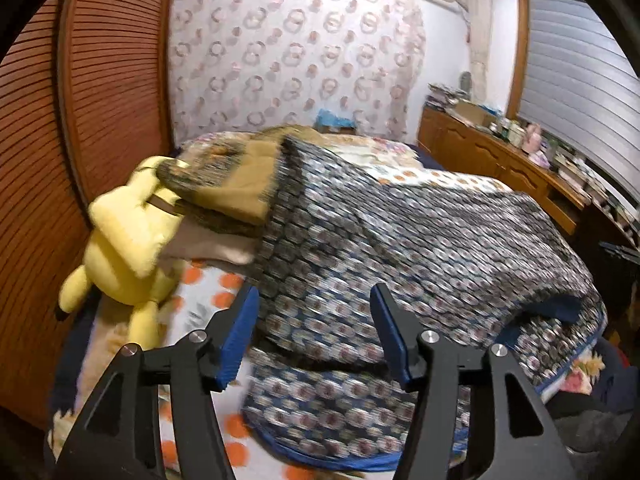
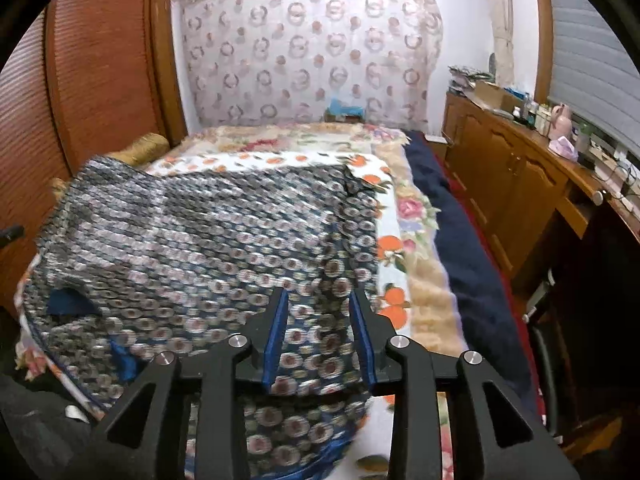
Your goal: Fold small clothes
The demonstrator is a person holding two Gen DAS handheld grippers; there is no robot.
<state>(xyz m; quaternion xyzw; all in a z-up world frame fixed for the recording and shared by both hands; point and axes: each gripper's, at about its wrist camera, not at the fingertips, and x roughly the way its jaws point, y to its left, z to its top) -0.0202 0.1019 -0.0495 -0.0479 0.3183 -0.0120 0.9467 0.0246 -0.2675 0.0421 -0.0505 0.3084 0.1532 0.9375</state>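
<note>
A dark blue garment with a small round print (image 1: 400,240) lies spread and rumpled on the bed, blurred in both views, with its plain blue lining showing at a fold (image 2: 68,302). In the left wrist view my left gripper (image 1: 315,296) hovers over the garment's near left edge. Its blue pads (image 1: 240,336) stand wide apart with nothing between them. My right gripper (image 2: 318,296) is above the near right part of the garment (image 2: 200,240). Its pads are apart and do not press on the cloth that shows behind the gap.
A yellow plush toy (image 1: 120,240) and a stack of folded brown clothes (image 1: 232,184) sit at the bed's left. The bed cover (image 2: 400,248) has an orange-fruit print. A slatted wooden wardrobe (image 1: 80,100) stands at the left, and a cluttered wooden cabinet (image 2: 500,168) at the right.
</note>
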